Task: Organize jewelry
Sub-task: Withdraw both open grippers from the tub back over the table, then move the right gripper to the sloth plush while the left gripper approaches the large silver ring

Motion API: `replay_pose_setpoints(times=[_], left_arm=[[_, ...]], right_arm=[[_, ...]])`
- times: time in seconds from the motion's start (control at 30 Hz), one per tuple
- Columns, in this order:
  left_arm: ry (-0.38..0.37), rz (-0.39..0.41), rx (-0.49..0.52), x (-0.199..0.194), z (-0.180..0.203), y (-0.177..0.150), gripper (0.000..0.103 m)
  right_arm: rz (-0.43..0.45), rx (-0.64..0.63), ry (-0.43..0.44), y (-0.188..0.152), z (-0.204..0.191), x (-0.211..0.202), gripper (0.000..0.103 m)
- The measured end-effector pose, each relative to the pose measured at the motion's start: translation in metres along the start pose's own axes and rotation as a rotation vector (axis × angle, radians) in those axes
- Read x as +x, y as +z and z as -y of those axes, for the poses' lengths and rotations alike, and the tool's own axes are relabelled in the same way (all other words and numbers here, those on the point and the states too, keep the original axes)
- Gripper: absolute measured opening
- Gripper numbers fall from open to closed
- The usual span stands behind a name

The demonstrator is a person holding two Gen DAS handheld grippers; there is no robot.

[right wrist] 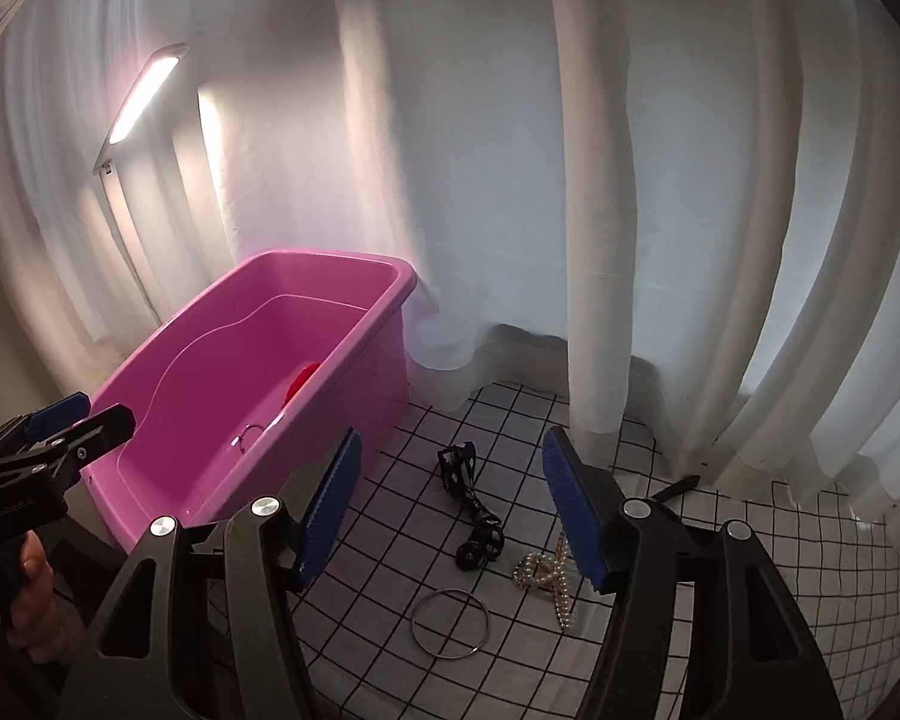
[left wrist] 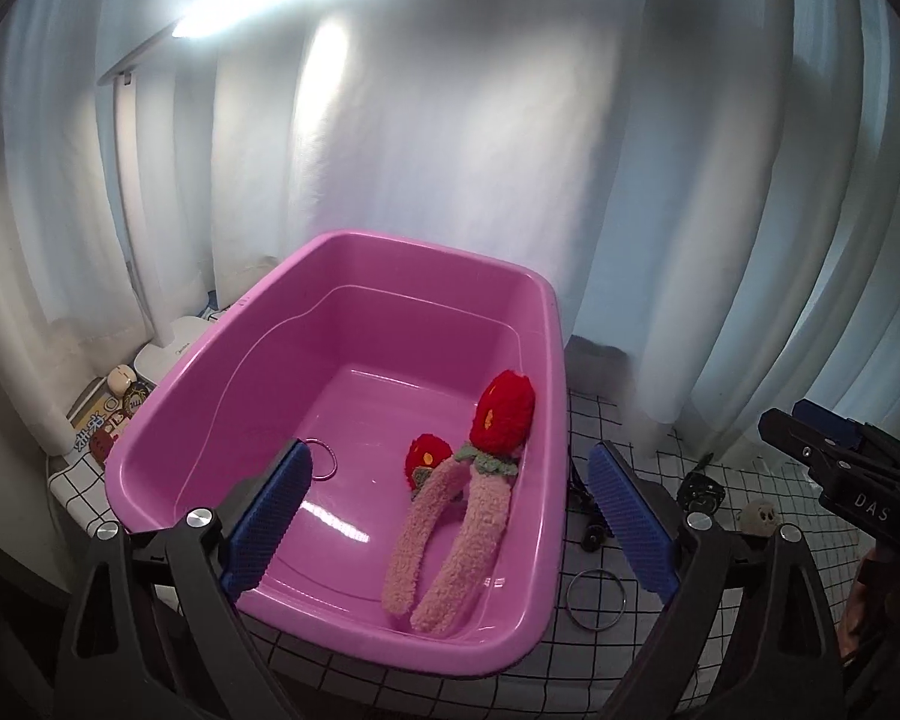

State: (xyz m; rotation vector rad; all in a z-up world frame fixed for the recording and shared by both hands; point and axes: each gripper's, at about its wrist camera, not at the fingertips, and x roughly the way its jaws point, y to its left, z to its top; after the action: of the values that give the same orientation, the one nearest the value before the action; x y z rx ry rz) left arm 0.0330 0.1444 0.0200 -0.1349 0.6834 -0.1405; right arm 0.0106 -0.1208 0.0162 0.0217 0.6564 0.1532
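Two grippers, left [left wrist: 450,516] and right [right wrist: 453,510], spread wide, gripping nothing. Headband [left wrist: 450,516] and ring [left wrist: 321,459] inside pink tub [left wrist: 210,372]. Bangle [right wrist: 450,624], pearls [right wrist: 546,579] outside on cloth [right wrist: 720,498].

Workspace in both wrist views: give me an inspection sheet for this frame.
Surface: white tablecloth with black grid, wrinkled.
Job's things: pink tub holds a fuzzy pink headband with red flowers and a metal ring. Outside it lie a second metal bangle, a pearl string and a black strap piece.
Clutter: small items beside the lamp base; a small round plush.
Grippers: left hand-held gripper open over the tub; right hand-held gripper open over the loose items; both empty.
Cables: nothing seen.
Surroundings: white curtains, lit desk lamp.
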Motion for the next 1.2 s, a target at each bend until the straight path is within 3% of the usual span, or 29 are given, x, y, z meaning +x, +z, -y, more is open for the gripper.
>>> replay_pose_setpoints(times=[0.27, 0.47, 0.87, 1.2], left_arm=[[-0.089, -0.027, 0.071, -0.008, 0.072, -0.026, 0.094], [-0.115, -0.094, 0.103, 0.001, 0.111, -0.048, 0.094], [-0.038, -0.199, 0.112, 0.019, 0.142, -0.085, 0.094], [0.032, -0.273, 0.081, 0.041, 0.148, -0.116, 0.094]], right_arm=[[-0.019, 0.138, -0.183, -0.06, 0.101, -0.05, 0.062], [-0.05, 0.223, -0.238, -0.096, 0.151, -0.075, 0.062], [-0.119, 0.284, -0.194, -0.138, 0.189, -0.072, 0.063], [-0.165, 0.283, -0.146, -0.151, 0.212, -0.039, 0.063]])
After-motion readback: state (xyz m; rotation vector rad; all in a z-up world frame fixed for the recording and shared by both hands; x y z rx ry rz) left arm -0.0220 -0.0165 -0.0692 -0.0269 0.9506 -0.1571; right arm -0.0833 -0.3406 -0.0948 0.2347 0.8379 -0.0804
